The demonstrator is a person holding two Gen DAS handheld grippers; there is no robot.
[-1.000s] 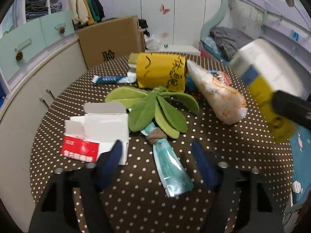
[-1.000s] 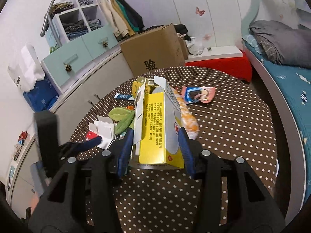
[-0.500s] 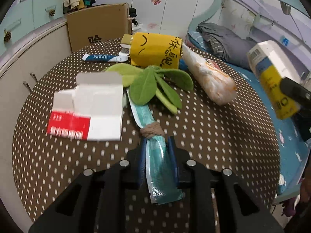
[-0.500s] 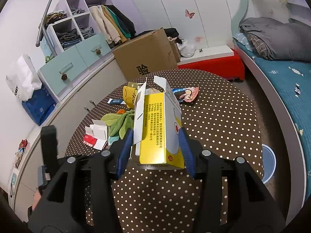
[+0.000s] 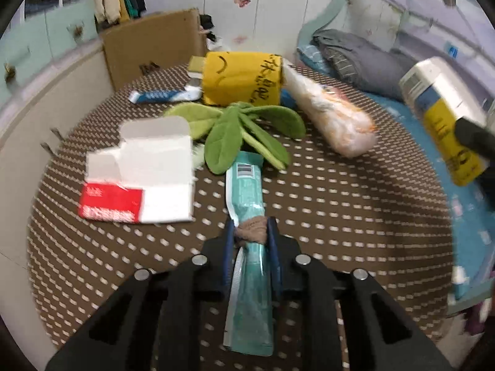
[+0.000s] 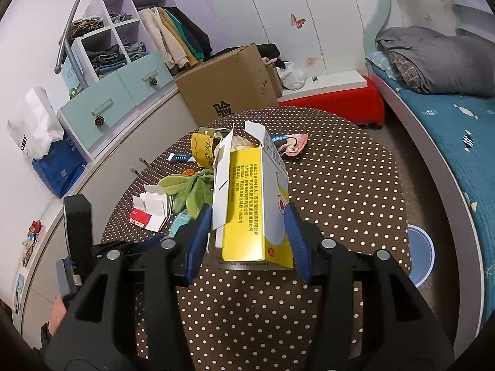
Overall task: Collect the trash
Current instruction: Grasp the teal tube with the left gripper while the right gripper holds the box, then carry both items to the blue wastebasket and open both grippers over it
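My left gripper (image 5: 250, 235) is shut on a teal plastic wrapper (image 5: 247, 191) with a brown band (image 5: 252, 230) around its middle, over the brown dotted table (image 5: 340, 204). My right gripper (image 6: 247, 225) is shut on an open yellow and white carton (image 6: 250, 194), held above the table; the carton also shows at the right of the left wrist view (image 5: 442, 114). On the table lie a red and white box (image 5: 139, 176), a blue and white tube (image 5: 164, 95) and a clear cone-shaped bag (image 5: 328, 114).
A green leaf-shaped plush (image 5: 238, 130) and a yellow plush block (image 5: 244, 77) lie mid-table. A pink snack packet (image 6: 292, 143) lies at the far side. A cardboard box (image 6: 229, 89) stands behind the table. A blue bin (image 6: 420, 256) sits on the floor to the right, beside the bed (image 6: 448, 117).
My left gripper came down and shut on the teal wrapper, then lifted its near end. My right gripper rose and pulled back with the carton.
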